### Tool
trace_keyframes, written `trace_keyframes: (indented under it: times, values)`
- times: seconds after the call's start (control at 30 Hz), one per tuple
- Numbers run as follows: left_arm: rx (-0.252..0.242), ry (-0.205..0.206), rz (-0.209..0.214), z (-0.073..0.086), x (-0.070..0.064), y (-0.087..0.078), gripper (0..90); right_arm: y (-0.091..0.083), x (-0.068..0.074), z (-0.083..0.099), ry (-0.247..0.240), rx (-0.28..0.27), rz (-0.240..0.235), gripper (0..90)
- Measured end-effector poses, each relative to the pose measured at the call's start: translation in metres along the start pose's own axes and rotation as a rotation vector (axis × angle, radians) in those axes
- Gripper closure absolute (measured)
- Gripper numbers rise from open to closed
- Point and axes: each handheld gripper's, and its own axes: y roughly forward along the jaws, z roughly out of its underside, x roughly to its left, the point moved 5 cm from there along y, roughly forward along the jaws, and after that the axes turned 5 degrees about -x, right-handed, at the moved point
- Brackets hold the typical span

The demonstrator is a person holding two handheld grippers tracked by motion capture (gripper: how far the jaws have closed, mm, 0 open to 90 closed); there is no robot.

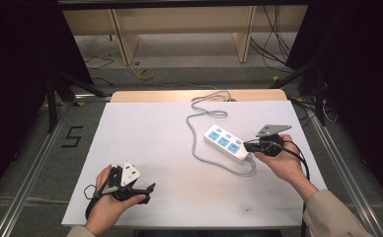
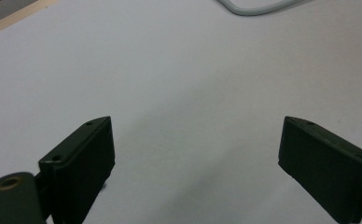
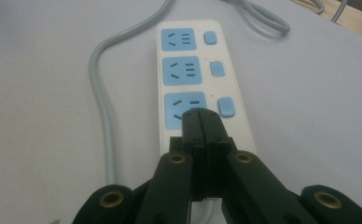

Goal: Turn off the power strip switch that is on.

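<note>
A white power strip (image 1: 223,142) with three blue sockets and three blue switches lies right of centre on the white table (image 1: 145,148). Its grey cable (image 1: 195,148) loops around it and runs off the far edge. My right gripper (image 1: 247,146) is shut with nothing between its jaws, its tip at the strip's near end. In the right gripper view the closed tip (image 3: 201,116) sits over the nearest socket of the strip (image 3: 198,79). My left gripper (image 1: 150,192) rests near the front left, open. Its jaws (image 2: 195,158) stand wide apart over bare table.
A bend of grey cable (image 2: 254,7) shows at the top of the left gripper view. Behind the table are a wooden shelf frame (image 1: 179,24), floor cables (image 1: 273,44) and a yellow cable coil (image 1: 145,74). Black stands flank both sides.
</note>
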Motion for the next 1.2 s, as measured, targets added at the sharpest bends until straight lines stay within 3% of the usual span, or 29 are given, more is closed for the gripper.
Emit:
trace_keyframes:
  times: [0.7,1.2]
  values:
    - [-0.003,-0.003,0.002,0.000,0.000,0.000,10.4,0.013,-0.007,-0.012,0.015,0.029,0.004,90.0]
    - [-0.003,-0.002,0.001,0.000,0.000,0.000,10.4,0.034,-0.016,-0.019,0.016,0.075,0.006,90.0]
